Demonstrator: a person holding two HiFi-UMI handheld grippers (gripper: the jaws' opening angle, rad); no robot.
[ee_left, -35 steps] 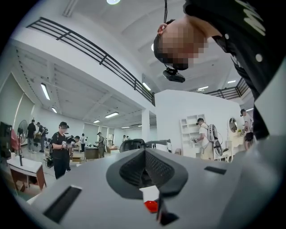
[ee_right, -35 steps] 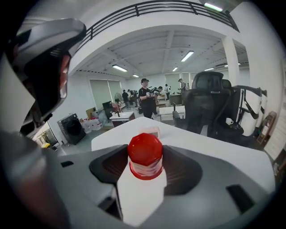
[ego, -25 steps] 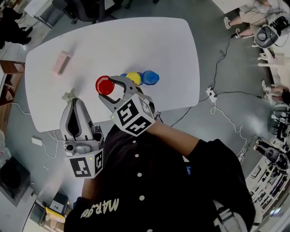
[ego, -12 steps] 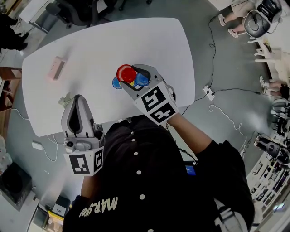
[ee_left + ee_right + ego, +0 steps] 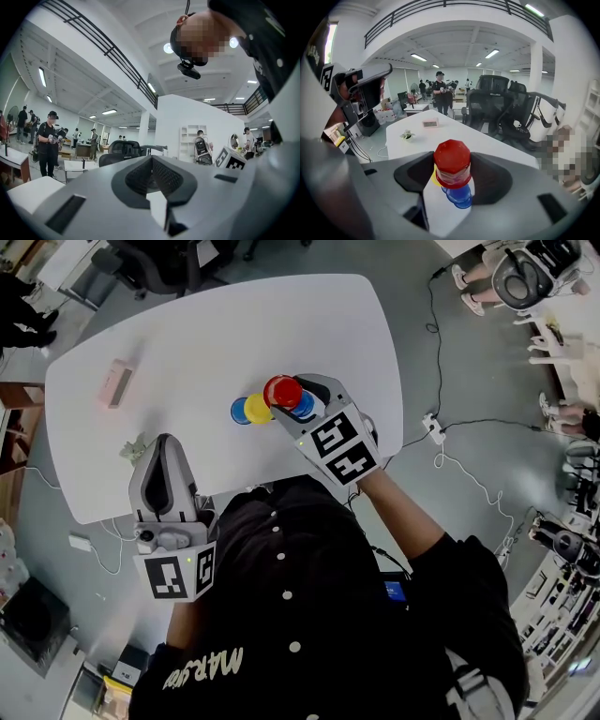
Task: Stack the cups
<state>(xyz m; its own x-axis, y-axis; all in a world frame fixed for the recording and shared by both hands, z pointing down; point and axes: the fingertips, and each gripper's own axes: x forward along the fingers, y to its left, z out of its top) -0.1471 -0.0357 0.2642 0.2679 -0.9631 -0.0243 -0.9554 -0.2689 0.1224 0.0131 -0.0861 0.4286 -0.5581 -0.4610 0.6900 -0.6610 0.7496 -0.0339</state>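
A: So where is the red cup (image 5: 452,163) right now?

B: Pinched between the jaws of the right gripper (image 5: 292,396), off the table (image 5: 187,334), over or nearly over the blue cup (image 5: 460,197). The yellow cup (image 5: 257,408) stands just beside that one.

A: What could spoil the stack from here?

B: Alignment, I think. The red cup looks a little off the blue cup's centre, toward the yellow. If it comes down like that, its rim may catch the blue rim and tip it or push it into the yellow. If it is let go too high, it could bounce off and roll.

A: Could the left gripper (image 5: 161,451) help?

B: Not from there. Its jaws are pressed together on nothing, and it hangs by the table's near edge, well apart from the cups. Nothing steadies the blue cup.
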